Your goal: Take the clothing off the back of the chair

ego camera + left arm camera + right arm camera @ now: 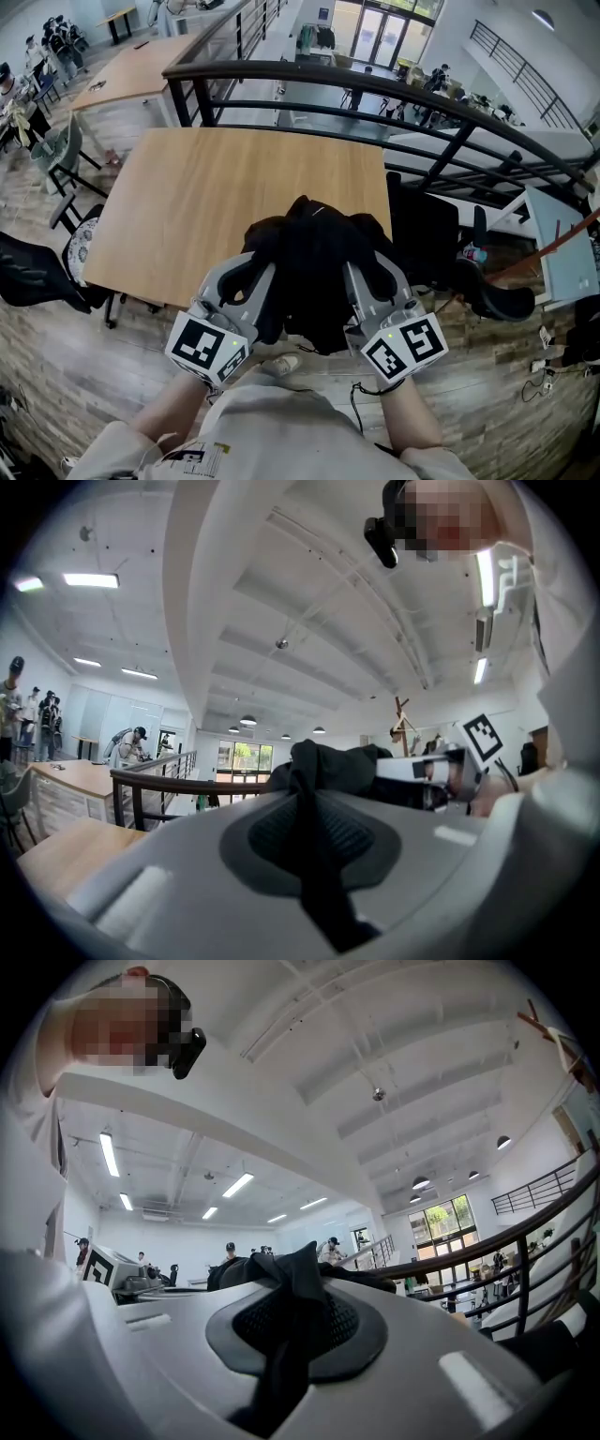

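A black garment (314, 262) hangs bunched between my two grippers, over the near edge of the wooden table (216, 197). My left gripper (267, 272) is shut on its left side and my right gripper (359, 272) is shut on its right side. In the left gripper view the jaws (305, 803) pinch a fold of the black cloth (342, 761), with the right gripper (441, 772) just beyond. The right gripper view shows its jaws (291, 1312) clamped on the same cloth (281, 1274). A black chair (422, 230) stands right of the table, its back bare.
A dark metal railing (375, 89) curves behind the table. Another dark chair (37, 272) sits at the left edge, a green one (58, 150) farther back. A blue-grey panel (562, 253) and cables lie on the wooden floor at right. People stand far off.
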